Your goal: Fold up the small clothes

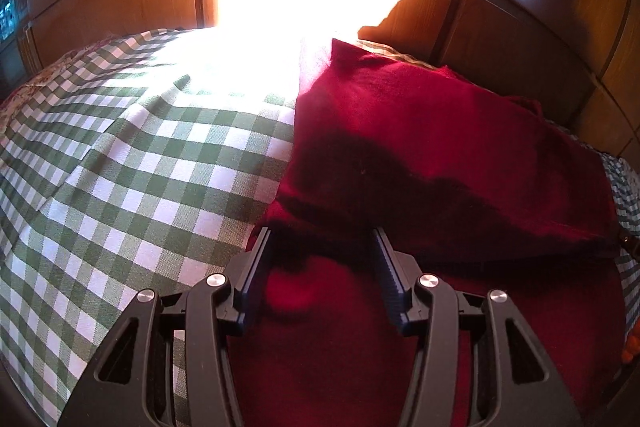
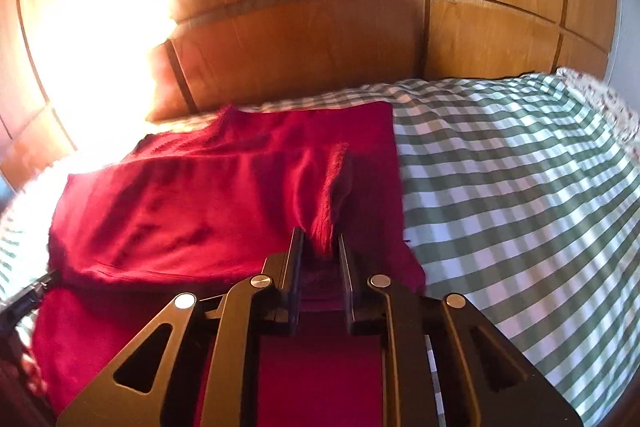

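Lying on the green-checked bedcover (image 2: 520,167), the red garment (image 2: 192,211) looks soft, light and floppy (best pinched at an edge or corner). The right gripper (image 2: 320,243) is closed on a raised fold of it; the left gripper (image 1: 322,239) hangs parted above its near edge, gripping nothing.

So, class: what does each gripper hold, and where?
Right gripper pinches a raised fold of the fuzzy red garment. Left gripper holds nothing.

Garment (image 2: 208,203) on checked cloth (image 2: 520,195), wooden panels (image 2: 320,39) behind
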Tool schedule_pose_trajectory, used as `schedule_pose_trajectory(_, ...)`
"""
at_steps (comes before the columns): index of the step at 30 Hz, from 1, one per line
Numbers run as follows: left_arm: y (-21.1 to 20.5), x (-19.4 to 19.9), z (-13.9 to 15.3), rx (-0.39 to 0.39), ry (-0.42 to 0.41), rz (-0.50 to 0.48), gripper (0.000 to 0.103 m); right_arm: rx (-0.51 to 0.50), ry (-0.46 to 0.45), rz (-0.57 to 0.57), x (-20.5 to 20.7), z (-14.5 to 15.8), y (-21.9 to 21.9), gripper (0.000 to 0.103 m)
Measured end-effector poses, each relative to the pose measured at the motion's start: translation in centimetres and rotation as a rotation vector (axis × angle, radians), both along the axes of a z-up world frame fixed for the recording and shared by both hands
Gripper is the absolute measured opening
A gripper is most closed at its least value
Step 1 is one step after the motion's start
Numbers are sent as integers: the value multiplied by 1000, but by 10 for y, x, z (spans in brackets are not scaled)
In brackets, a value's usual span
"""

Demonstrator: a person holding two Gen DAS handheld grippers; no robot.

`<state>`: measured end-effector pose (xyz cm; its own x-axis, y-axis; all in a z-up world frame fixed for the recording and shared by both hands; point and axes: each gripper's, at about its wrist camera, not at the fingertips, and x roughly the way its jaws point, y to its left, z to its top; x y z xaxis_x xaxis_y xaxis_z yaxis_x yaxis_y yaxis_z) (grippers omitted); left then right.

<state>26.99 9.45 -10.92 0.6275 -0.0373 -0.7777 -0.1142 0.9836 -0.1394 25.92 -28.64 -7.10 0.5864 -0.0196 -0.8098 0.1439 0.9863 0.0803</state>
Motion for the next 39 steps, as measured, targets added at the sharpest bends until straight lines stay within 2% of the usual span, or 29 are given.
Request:
schedule_pose_trajectory(3, 1, -2, 1, -33, 10, 4, 51, 45, -2, -7, -2, -9, -7, 13)
schedule_pose_trajectory(5, 4, -7, 1, -62, 19, 3, 51, 91, -2, -20, -4, -8, -14, 17)
schedule_pose_trajectory(7, 7, -20, 6, -78, 5, 3, 53, 103, -5, -19, -11, -5, -19, 29)
schedule_pose_trajectory(8, 9, -25, 8, -79, -4, 3, 54, 121, -11, -12, -17, -2, -22, 32)
schedule_pose_trajectory(10, 7, -47, 17, -81, -19, -6, 58, 150, -21, -3, -28, 4, -28, 47)
schedule_pose_trajectory(11, 9, -56, 18, -87, -24, -15, 58, 145, -19, -7, -36, 7, -29, 51)
schedule_pose_trajectory(12, 11, -64, 19, -91, -27, -24, 58, 127, -19, -18, -43, 11, -31, 64)
schedule_pose_trajectory(13, 14, -75, 17, -92, -28, -30, 58, 122, -23, -18, -47, 13, -31, 66)
schedule_pose_trajectory(19, 36, -127, 12, -159, -13, -100, 54, 170, 48, 13, -98, 8, -53, 66)
schedule_pose_trajectory(24, 42, -174, 5, -165, 17, -157, 47, 214, 134, 87, -158, 2, -54, 66)
schedule_pose_trajectory(25, 42, -184, 4, -165, 25, -169, 41, 226, 151, 108, -172, 3, -53, 65)
schedule_pose_trajectory(29, 46, -217, 1, -197, 57, -217, 31, 265, 212, 169, -214, 7, -44, 54)
schedule_pose_trajectory(32, 44, -241, -1, -232, 89, -260, 26, 306, 279, 218, -240, 4, -36, 41)
schedule_pose_trajectory(34, 42, -249, -5, -257, 123, -297, 18, 321, 316, 246, -251, 0, -30, 26)
schedule_pose_trajectory(35, 41, -253, -4, -258, 130, -314, 16, 316, 328, 261, -254, -2, -26, 22)
schedule_pose_trajectory(37, 41, -258, 0, -262, 121, -332, 13, 316, 326, 275, -255, 1, -22, 10)
schedule_pose_trajectory(39, 49, -256, 12, -332, 83, -340, 12, 366, 267, 276, -251, 16, -22, 9)
